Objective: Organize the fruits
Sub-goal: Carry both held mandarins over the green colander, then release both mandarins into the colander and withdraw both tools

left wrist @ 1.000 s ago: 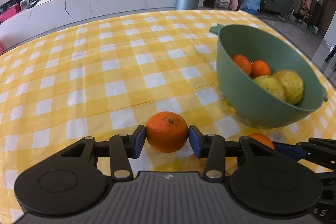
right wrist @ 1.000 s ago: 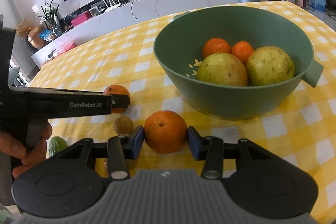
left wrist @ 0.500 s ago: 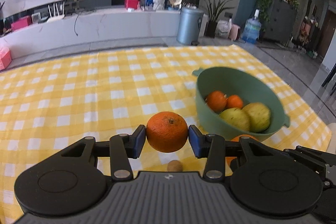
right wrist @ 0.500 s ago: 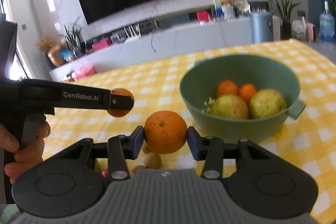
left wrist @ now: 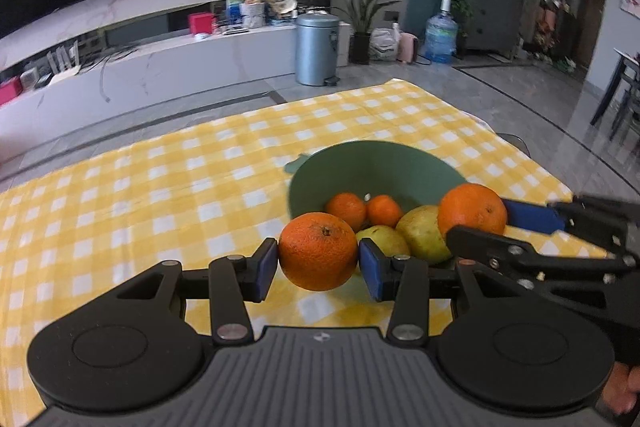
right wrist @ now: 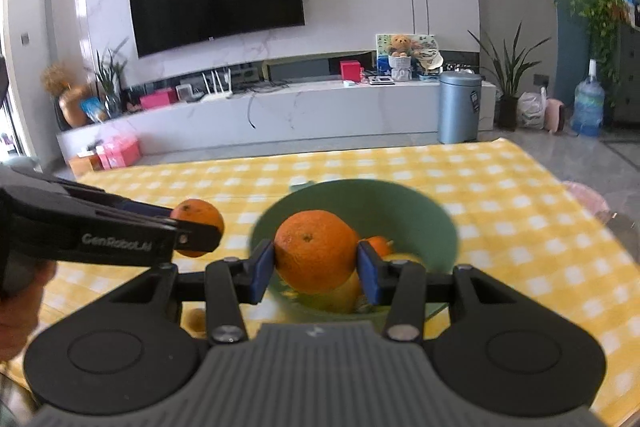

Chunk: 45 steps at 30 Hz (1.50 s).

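Observation:
My left gripper (left wrist: 318, 263) is shut on an orange (left wrist: 318, 251) and holds it in the air just left of the green bowl (left wrist: 360, 163). My right gripper (right wrist: 316, 267) is shut on another orange (right wrist: 314, 251) and holds it above the near part of the green bowl (right wrist: 400, 199). In the left wrist view the right gripper's orange (left wrist: 472, 215) hangs over the bowl's right side. The bowl holds two small oranges (left wrist: 346, 211) and two yellow-green fruits (left wrist: 422, 233). In the right wrist view the left gripper's orange (right wrist: 200, 219) shows at the left.
The bowl stands on a table with a yellow and white checked cloth (left wrist: 140, 195). A small brown fruit (right wrist: 196, 319) lies on the cloth below my right gripper. The table's right edge (left wrist: 532, 163) is close to the bowl.
Both grippers have lifted their oranges off the cloth and risen well above the table. They have moved toward the bowl, and the right one now hangs over it.

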{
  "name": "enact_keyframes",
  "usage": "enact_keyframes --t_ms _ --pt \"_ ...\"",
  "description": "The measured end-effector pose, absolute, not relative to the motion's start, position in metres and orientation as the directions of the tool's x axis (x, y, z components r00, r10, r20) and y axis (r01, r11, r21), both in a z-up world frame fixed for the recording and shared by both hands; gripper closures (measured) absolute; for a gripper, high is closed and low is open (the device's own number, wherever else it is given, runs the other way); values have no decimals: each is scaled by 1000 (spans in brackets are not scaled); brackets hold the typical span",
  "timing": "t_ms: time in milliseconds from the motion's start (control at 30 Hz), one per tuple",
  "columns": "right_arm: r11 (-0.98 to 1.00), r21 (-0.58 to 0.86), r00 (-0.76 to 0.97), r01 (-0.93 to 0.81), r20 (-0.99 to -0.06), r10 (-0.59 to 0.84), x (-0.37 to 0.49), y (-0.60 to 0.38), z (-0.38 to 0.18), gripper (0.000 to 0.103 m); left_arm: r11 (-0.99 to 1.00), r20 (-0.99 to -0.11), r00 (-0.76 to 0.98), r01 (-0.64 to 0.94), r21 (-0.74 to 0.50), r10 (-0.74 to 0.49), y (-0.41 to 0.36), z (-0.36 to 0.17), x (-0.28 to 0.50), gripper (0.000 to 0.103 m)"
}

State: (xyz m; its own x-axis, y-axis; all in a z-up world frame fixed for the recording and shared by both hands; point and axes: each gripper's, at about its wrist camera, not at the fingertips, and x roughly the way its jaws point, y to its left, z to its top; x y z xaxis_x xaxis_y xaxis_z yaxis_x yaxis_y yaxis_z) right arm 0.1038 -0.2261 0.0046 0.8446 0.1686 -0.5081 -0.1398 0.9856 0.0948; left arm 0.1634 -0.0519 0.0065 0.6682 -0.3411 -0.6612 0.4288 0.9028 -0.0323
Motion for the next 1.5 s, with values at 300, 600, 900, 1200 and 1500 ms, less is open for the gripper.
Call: enact_keyframes --t_ms 300,600,900,1200,1500 --pt "979 -64 812 -192 -570 122 158 -247 6 61 873 -729 634 476 104 -259 -94 -7 197 53" --pt "963 -153 769 -220 -635 75 202 -250 -16 61 834 -779 598 516 193 -190 -115 -34 218 53" --pt "954 -205 756 -217 -654 32 224 -243 -35 61 812 -767 629 509 284 -126 -130 -43 229 53" --pt "957 -199 731 -211 -682 19 238 -248 -47 61 808 -792 600 520 277 -114 -137 -59 243 50" --pt "952 -194 716 -238 -697 37 247 -248 -52 61 807 -778 619 511 296 -107 -138 -62 242 47"
